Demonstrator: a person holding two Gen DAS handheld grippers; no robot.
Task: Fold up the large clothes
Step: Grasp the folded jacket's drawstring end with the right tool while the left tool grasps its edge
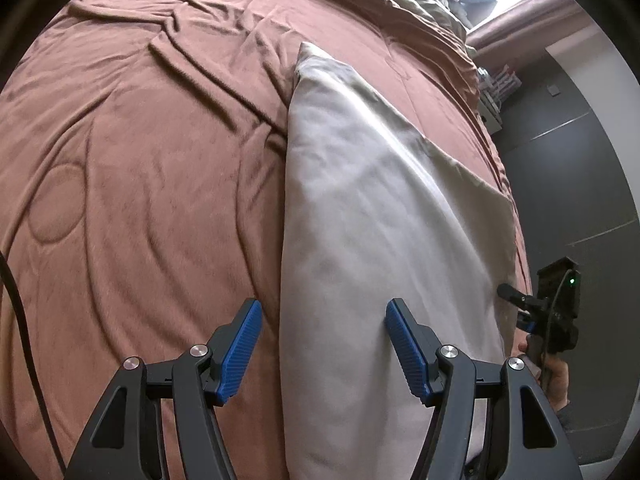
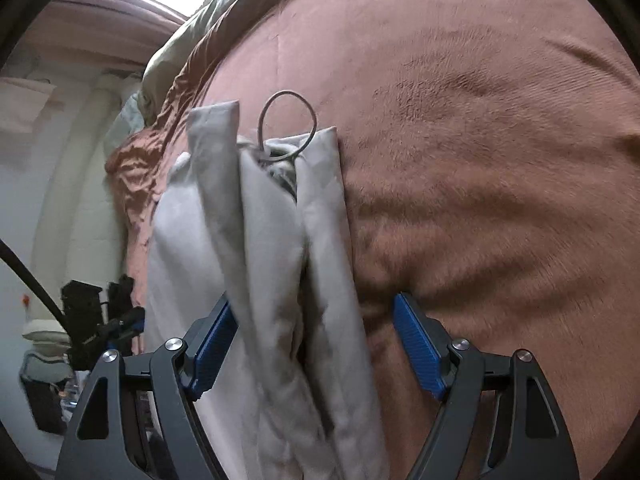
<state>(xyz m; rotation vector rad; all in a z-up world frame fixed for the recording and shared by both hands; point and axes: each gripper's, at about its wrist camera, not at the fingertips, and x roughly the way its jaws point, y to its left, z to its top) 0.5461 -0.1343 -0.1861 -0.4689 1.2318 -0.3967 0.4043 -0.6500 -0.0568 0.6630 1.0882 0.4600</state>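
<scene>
The left gripper [image 1: 323,344] is seen with its fingers [image 1: 239,350] spread wide; nothing is gripped. The long left edge of the folded grey garment [image 1: 360,220] runs up between the two fingers, so that the left finger stands over the brown bedspread [image 1: 140,168] and the right finger [image 1: 404,350] stands over the grey cloth. No pad is seen pressing on the fabric. The garment extends ahead of the fingers as a narrow, flat panel, ending in a corner well beyond the fingertips. To the right of the right finger, past the garment's edge, the other gripper is seen in a person's hand [image 1: 554,380].

The right gripper [image 2: 316,344] is likewise wide open, and nothing is clamped. The garment [image 2: 272,280] is seen here as several long folded layers lying between the fingers and reaching ahead of them. One fold drapes across the front of the left finger [image 2: 212,356]; the right finger [image 2: 418,352] stands clear of the cloth, over the bedspread [image 2: 480,160]. Whether the left pad touches the fold cannot be determined. A drawstring loop [image 2: 288,120] is seen at the far end of the garment, ahead of the fingertips. The garment lies on the bed near its edge.
</scene>
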